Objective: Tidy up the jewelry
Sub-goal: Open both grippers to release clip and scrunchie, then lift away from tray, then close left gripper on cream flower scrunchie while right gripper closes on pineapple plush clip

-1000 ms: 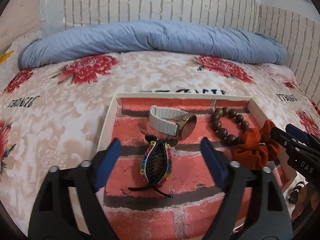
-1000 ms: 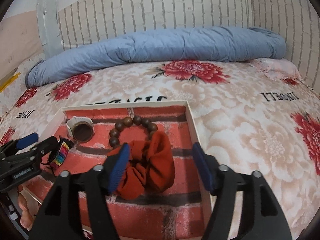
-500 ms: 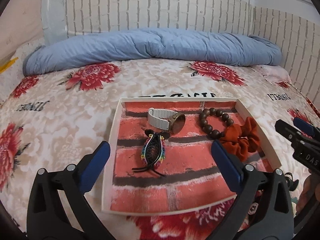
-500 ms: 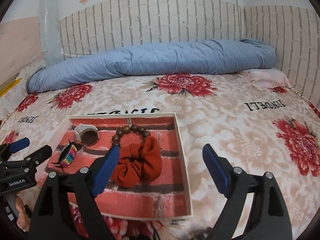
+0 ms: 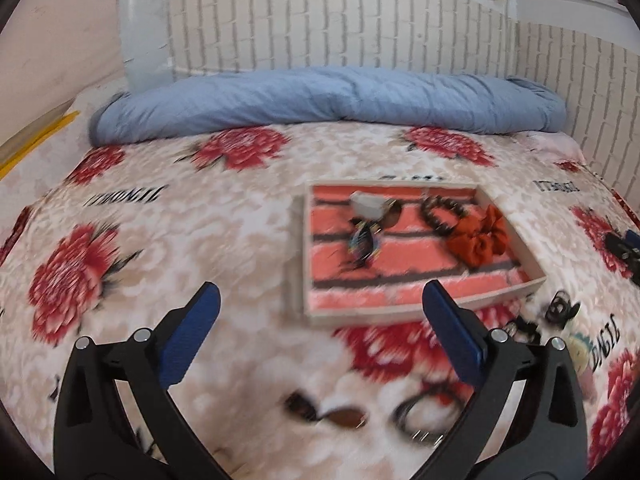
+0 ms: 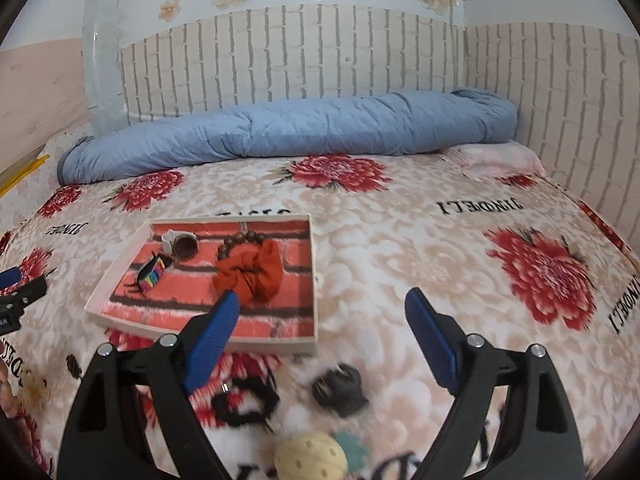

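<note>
Tray (image 6: 314, 280) with four pieces; one black claw clip (image 6: 339, 390) outside

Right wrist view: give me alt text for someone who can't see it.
The open, empty right gripper hangs above a floral bedspread; a shallow tray ahead to its left holds an orange scrunchie, a bead bracelet, a watch and a rainbow hair clip. A black scrunchie and black claw clip lie loose below the fingers.

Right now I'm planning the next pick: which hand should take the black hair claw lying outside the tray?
Probably the right. The right gripper is open, and the black hair claw lies just below its jaws. The left gripper is over other pieces.
</note>
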{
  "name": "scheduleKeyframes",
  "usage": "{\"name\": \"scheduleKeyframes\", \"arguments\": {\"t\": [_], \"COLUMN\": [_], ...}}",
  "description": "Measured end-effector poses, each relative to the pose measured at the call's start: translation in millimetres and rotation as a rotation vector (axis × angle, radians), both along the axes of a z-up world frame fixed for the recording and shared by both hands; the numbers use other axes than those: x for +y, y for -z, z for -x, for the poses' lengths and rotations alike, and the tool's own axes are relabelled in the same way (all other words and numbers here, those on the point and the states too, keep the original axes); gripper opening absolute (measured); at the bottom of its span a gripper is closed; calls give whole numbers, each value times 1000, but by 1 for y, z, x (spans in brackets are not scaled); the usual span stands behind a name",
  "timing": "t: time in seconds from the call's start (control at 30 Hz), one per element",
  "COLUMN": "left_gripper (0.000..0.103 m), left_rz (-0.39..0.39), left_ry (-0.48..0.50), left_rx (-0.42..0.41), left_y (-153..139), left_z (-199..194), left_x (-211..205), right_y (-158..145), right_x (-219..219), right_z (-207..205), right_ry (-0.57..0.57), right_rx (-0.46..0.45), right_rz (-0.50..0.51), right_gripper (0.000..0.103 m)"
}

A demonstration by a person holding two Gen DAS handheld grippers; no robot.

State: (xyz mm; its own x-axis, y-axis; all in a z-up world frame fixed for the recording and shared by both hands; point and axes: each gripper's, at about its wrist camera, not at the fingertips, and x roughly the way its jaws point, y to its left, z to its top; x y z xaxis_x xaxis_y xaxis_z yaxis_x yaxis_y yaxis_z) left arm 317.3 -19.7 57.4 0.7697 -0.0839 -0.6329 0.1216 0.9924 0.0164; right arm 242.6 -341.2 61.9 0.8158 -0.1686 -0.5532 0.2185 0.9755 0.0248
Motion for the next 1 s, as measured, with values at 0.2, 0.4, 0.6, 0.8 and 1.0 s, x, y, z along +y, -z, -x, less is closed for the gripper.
{"name": "scheduleKeyframes", "arguments": {"t": [0.2,0.4,0.6,0.8,1.0], "left_gripper": [98,98,98,98,98], "left_rz": [-14,-44,-41,-30,-23], "left_ry": [-61,-85,-106,-131,-126], "left_rx": [28,29,57,81,128], "left_y": [5,8,19,28,53], "left_z": [29,54,68,77,85], "left_x": [45,68,88,106,110], "right_y": [0,14,26,37,56], "right_x": [-1,1,2,9,17], "right_z": [34,49,62,67,64], "right_ry": [18,24,34,30,18], "right_rx": [10,47,74,92,133], "right_rz": [4,11,18,16,27], "right_gripper": [83,83,83,83,83]}}
